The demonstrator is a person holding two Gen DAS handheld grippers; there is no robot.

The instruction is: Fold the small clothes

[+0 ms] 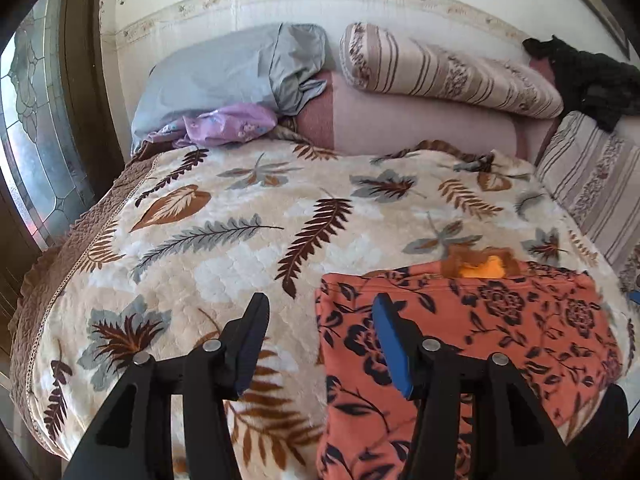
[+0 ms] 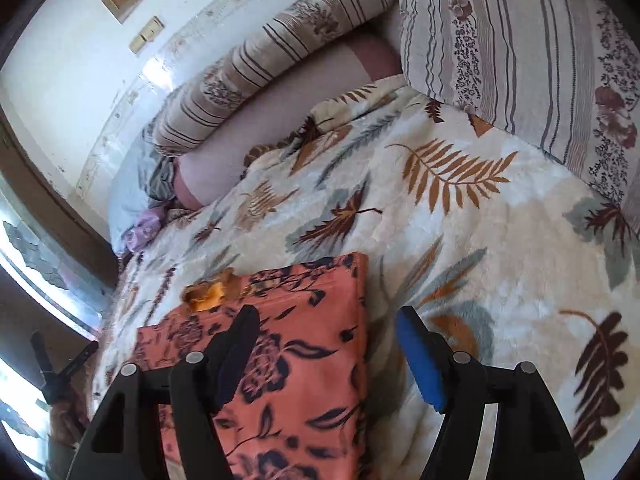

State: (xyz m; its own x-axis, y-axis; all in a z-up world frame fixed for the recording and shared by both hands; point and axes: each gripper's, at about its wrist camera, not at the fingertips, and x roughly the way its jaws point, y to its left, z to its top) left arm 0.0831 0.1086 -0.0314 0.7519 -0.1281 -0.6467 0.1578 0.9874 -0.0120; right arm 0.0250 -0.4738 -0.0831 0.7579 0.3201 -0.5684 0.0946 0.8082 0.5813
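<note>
A coral garment with a dark flower print lies folded flat on the leaf-patterned blanket. A fuzzy orange-brown trim pokes out at its far edge. My left gripper is open and straddles the garment's left edge, its blue-padded finger over the cloth and the other over the blanket. In the right wrist view the same garment runs under my open right gripper, which straddles the right edge. Neither gripper has cloth pinched between its pads.
Pillows line the far side: a grey one, striped bolsters and a pink one. Lilac cloth and a black garment lie near them. A striped cushion sits at the right. A window stands left.
</note>
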